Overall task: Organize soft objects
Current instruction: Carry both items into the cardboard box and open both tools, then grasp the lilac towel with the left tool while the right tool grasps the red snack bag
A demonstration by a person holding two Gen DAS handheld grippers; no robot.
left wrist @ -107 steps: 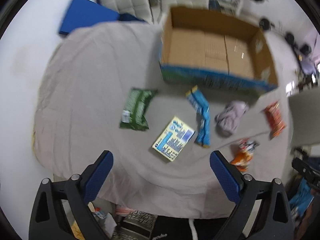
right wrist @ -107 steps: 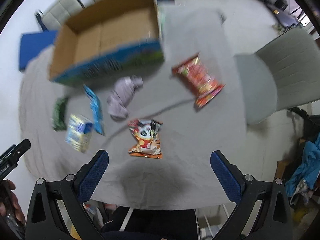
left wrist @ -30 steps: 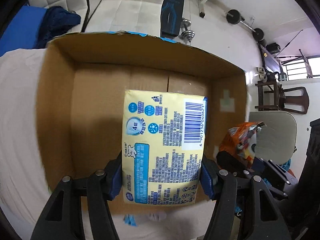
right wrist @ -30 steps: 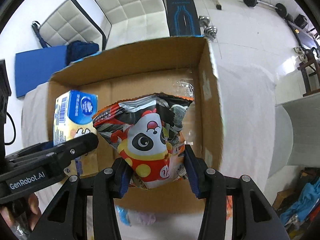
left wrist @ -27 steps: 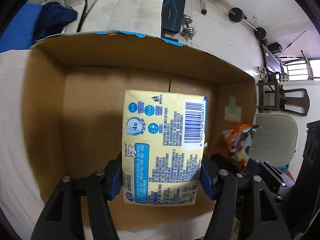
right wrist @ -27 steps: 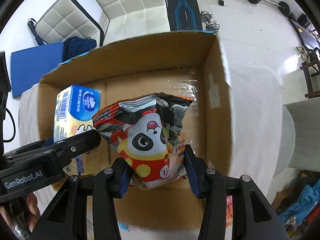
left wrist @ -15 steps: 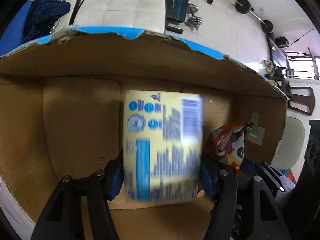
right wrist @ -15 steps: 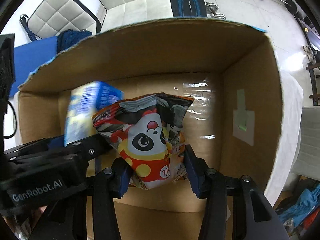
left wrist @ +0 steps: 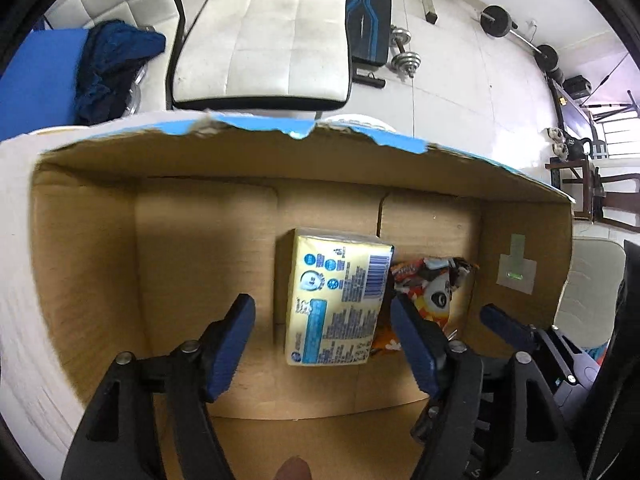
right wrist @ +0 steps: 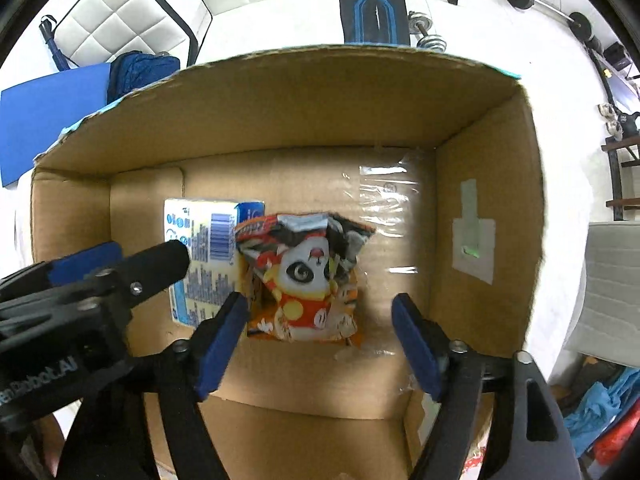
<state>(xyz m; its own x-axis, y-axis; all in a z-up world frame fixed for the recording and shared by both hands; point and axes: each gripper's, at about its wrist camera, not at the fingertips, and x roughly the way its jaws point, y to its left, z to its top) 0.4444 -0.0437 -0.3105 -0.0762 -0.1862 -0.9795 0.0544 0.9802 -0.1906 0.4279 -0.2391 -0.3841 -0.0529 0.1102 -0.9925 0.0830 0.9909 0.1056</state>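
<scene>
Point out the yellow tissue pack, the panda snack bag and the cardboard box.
yellow tissue pack (left wrist: 336, 304), left wrist view, printed top face.
panda snack bag (right wrist: 308, 276), right wrist view, panda picture.
cardboard box (right wrist: 480, 184), right wrist view, right inner wall.

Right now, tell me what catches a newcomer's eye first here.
A big cardboard box fills both views. On its floor lie a yellow tissue pack and, touching its right side, an orange panda snack bag. The left gripper and right gripper hang open above them.
</scene>
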